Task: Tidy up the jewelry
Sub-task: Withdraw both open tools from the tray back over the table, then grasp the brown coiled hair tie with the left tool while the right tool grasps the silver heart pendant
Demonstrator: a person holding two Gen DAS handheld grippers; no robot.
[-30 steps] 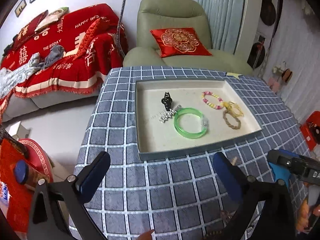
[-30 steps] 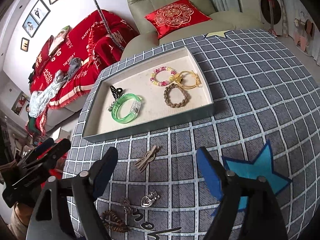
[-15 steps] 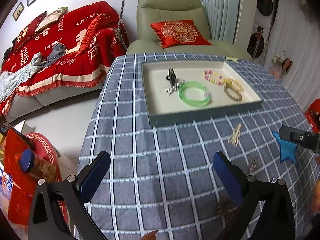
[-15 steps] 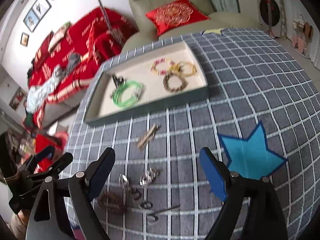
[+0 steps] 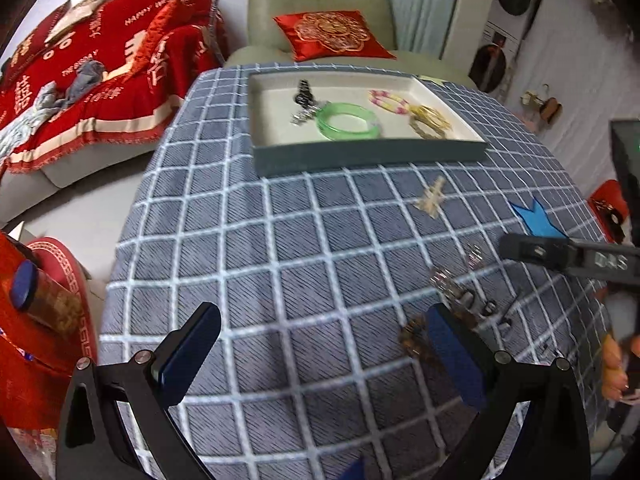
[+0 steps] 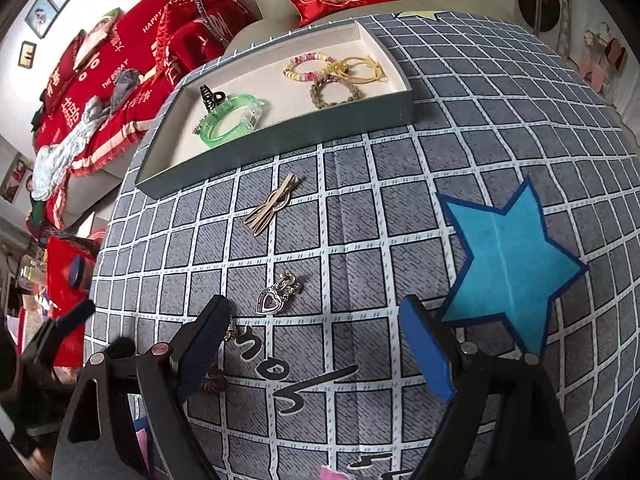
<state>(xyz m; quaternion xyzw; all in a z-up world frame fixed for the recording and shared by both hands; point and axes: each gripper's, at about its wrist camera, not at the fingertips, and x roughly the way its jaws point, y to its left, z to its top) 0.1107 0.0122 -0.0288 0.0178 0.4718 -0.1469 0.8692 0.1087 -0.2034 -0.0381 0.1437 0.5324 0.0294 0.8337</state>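
A shallow grey tray (image 6: 280,142) (image 5: 360,156) at the table's far side holds a green bangle (image 6: 228,118) (image 5: 347,121), a black claw clip (image 6: 209,96), a bead bracelet (image 6: 306,66) and two more rings of cord. On the checked cloth lie a beige hair clip (image 6: 274,204) (image 5: 432,198), a silver heart pendant (image 6: 276,294), black wire pieces (image 6: 280,368) and a brown hair tie (image 5: 414,338) (image 6: 214,384). My right gripper (image 6: 316,348) is open and empty, low over the pendant and wire pieces. My left gripper (image 5: 320,354) is open and empty above the cloth.
A blue paper star (image 6: 508,264) lies on the cloth to the right. A red-covered sofa (image 5: 80,80) and a green armchair (image 5: 320,20) stand beyond the table. The table's left edge (image 5: 132,220) drops to the floor, with red items (image 5: 36,320) below.
Both grippers have drawn back from the tray toward the near side. The right gripper has lowered over the pendant and loose pieces. Both stay open.
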